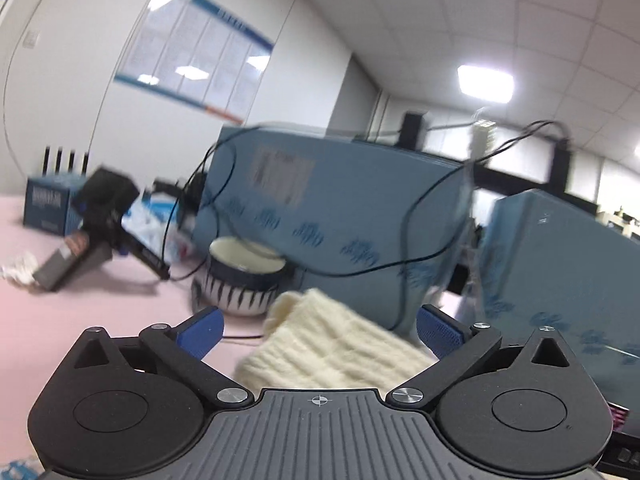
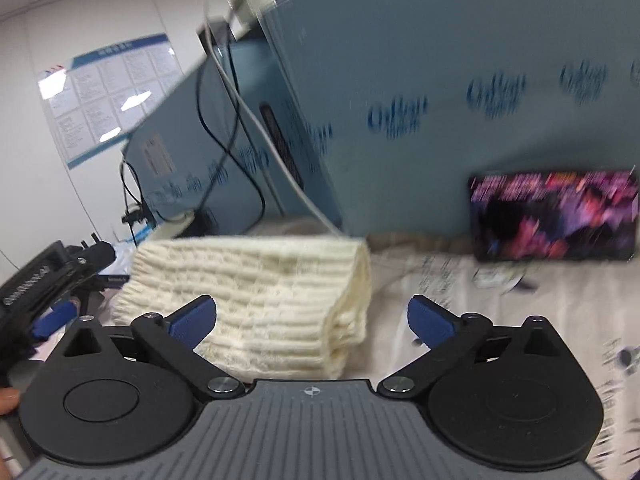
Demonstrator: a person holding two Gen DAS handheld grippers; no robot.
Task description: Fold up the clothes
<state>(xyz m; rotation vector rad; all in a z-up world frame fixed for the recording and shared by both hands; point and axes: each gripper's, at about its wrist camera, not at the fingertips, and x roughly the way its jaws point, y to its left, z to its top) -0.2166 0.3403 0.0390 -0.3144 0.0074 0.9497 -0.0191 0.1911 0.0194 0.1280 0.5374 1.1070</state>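
My left gripper [image 1: 319, 332] and right gripper [image 2: 312, 320] both stand wide, gripping nothing. The folded cream knit [image 2: 256, 300] lies at frame center just beyond my right fingertips. Behind it, upper frame: blue boxes [image 2: 420, 80].

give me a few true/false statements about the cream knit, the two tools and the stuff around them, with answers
1. The left tool is open. True.
2. The right tool is clamped on the cream knit. False: its fingers are spread apart and grip nothing.
3. The cream knit lies folded in layers. True: stacked edges show on its right side.
4. The striped bowl sits on top of the knit. False: it stands behind it on the pink table.
5. Blue boxes stand behind the knit. True.
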